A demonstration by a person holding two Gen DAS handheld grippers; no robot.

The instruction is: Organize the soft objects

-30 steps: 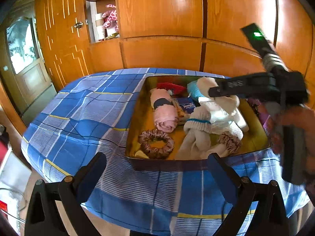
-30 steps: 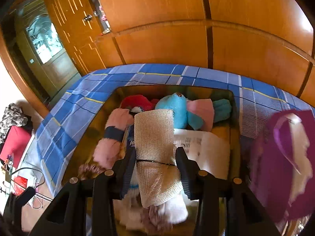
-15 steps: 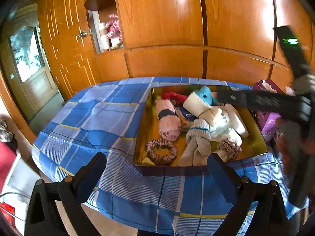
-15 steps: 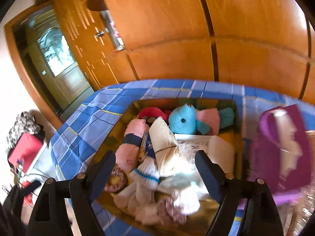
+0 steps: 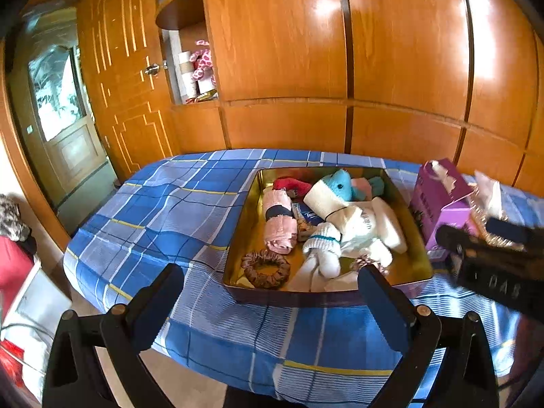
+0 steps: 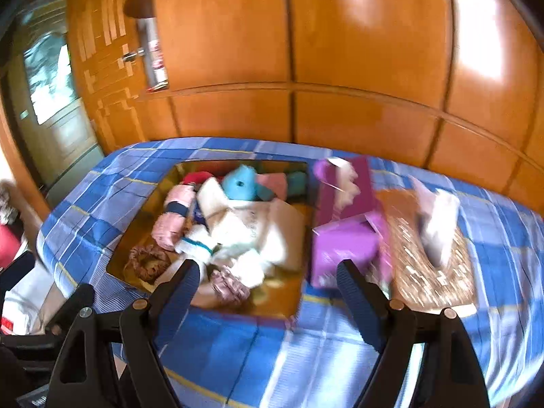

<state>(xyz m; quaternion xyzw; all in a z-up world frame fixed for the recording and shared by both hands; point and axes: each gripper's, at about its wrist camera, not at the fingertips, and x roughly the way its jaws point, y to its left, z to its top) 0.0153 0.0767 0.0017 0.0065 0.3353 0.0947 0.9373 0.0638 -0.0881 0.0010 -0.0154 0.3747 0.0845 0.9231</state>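
Both the left gripper [image 5: 270,301] and the right gripper [image 6: 265,292] hang wide apart and empty at lower frame; the tray [image 5: 238,238] of soft things sits just above them, mid-frame.

Bright daylight, glare patches on the wardrobe panels [image 5: 323,10], fisheye-curved edges, motion-blurred right view.

A wide stretch of bare checked cloth [image 5: 176,210] is left open on the bench to the left of the tray [image 5: 238,248], and a band of cloth is also left open in front of it. The tray floor is crowded by soft things, with open floor seen only along its left wall around the scrunchie [image 5: 266,268]. The tray's right side is hemmed in by a purple box [image 6: 343,227], with a glittery box [image 6: 431,255] beside it.
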